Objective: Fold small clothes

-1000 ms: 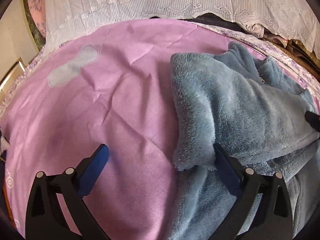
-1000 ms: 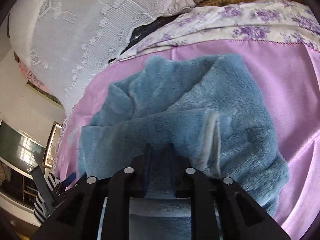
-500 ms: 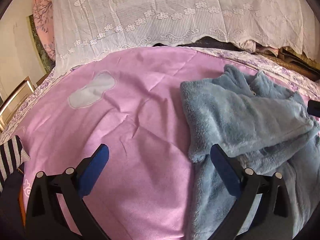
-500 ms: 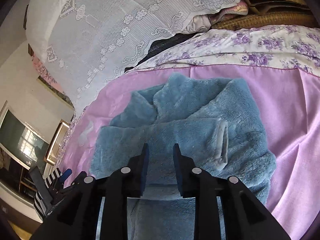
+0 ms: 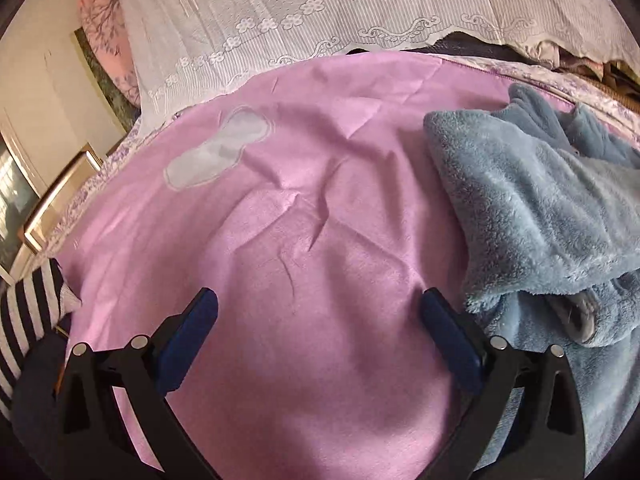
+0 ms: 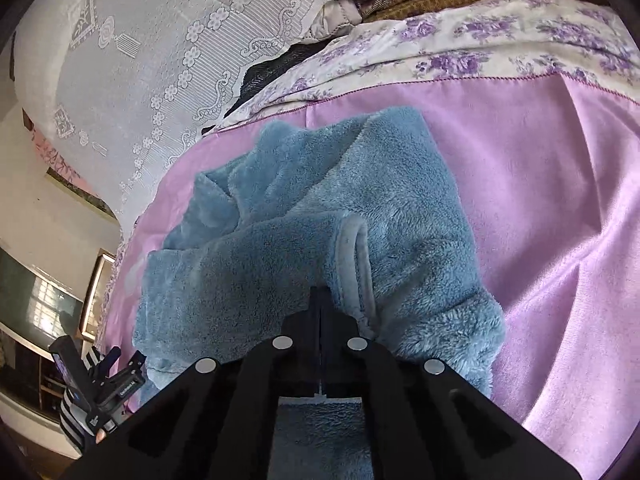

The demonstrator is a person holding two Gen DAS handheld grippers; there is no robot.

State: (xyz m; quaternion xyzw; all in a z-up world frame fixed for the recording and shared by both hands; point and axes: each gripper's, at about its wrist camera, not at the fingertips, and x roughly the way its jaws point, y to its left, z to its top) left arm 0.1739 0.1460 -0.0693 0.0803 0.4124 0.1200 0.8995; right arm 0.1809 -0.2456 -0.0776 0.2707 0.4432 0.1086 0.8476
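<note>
A fluffy blue-grey small garment [image 5: 532,208] lies on a pink sheet [image 5: 304,240], at the right of the left wrist view, one sleeve folded across its body. My left gripper [image 5: 318,312] is open and empty, above bare sheet just left of the garment. In the right wrist view the garment [image 6: 320,216] fills the middle, a pale sleeve cuff [image 6: 356,264] standing up. My right gripper [image 6: 321,300] is shut, its tips just above the fleece beside the cuff; no cloth shows between them.
White lace cloth [image 5: 320,12] hangs along the far side. A floral purple bedcover [image 6: 480,44] edges the sheet, with piled items behind. A striped cloth [image 5: 28,312] lies at the near left. My left gripper also shows in the right wrist view [image 6: 116,376].
My left gripper has drawn back and left, away from the garment. My right gripper opened a little half a second ago, then shut and pulled back; the sleeve stays folded across.
</note>
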